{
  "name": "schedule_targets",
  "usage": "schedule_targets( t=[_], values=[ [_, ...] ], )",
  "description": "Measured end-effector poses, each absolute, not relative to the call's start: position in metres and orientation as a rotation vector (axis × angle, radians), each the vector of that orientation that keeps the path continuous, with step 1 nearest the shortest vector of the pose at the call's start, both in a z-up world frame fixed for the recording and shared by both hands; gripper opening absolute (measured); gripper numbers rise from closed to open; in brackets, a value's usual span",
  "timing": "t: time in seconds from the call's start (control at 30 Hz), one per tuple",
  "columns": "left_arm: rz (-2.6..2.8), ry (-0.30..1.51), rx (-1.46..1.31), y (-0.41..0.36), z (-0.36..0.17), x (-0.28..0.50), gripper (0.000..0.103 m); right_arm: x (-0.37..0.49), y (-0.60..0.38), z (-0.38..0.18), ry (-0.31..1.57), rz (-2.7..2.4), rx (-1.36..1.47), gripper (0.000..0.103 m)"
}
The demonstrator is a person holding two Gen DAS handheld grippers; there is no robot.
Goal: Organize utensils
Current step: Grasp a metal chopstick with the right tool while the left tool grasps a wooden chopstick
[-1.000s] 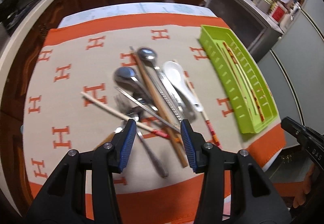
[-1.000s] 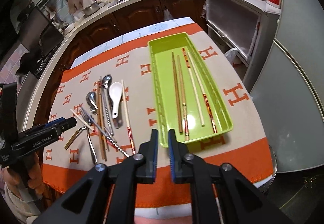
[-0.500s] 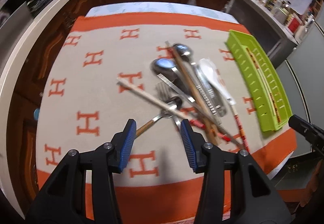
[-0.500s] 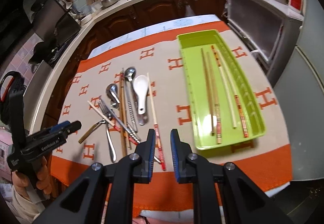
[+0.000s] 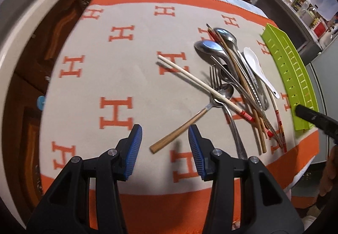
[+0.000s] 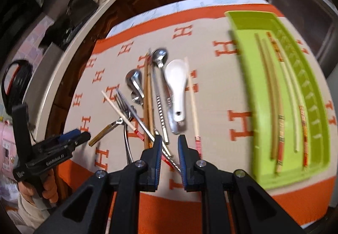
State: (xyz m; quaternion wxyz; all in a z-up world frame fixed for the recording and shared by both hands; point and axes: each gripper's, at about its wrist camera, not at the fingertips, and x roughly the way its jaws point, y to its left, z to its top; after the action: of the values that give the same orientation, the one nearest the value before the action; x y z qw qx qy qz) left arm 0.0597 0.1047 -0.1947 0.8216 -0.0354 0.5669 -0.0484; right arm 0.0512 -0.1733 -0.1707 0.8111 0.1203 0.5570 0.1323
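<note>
The job is only partly done. Most of the utensils are lying in a messy pile on the orange and grey cloth (image 5: 118, 77), and only four chopsticks are sitting in the green tray (image 6: 249, 69).

Starting on the left, the left gripper (image 5: 165, 135) is hovering low over the cloth with its blue pads spread wide, and it is holding nothing. The wooden handle end of a small spoon (image 5: 190, 122) is lying just ahead of it, between the two pads, but nothing is touching it. A white chopstick with a red end (image 5: 202, 86) is lying across that spoon, a little farther ahead and to the right. Past that, the pile is waiting: a fork (image 5: 214, 77), big metal spoons (image 5: 209, 48), brown chopsticks (image 5: 238, 77) and a white soup spoon (image 5: 253, 62).

Next, the right gripper (image 6: 170, 141) is hanging over the near end of the pile. Its pads are open a little, with a small gap, and they are gripping nothing. Thin metal handles and a twisted metal chopstick (image 6: 169, 155) are passing right under it. The white soup spoon is lying just ahead.

Far to the right of that gripper, the green tray is holding its four chopsticks (image 6: 281, 107) side by side. All the spoons, the fork and the other chopsticks are still waiting to be moved.
</note>
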Motion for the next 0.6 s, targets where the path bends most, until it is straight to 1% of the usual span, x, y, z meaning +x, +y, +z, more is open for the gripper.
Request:
schedule_targets(
  t=[0.27,0.6],
  values=[
    [-0.191,1.235,-0.093,0.093,-0.202,0.087,0.042,0.071,-0.146,-0.19,1.249,0.359,0.148,0.017],
    [-0.25,1.304,-0.254,0.1,-0.221,0.118,0.042,0.08,-0.123,-0.198,1.282,0.454,0.062,0.021]
  ],
)
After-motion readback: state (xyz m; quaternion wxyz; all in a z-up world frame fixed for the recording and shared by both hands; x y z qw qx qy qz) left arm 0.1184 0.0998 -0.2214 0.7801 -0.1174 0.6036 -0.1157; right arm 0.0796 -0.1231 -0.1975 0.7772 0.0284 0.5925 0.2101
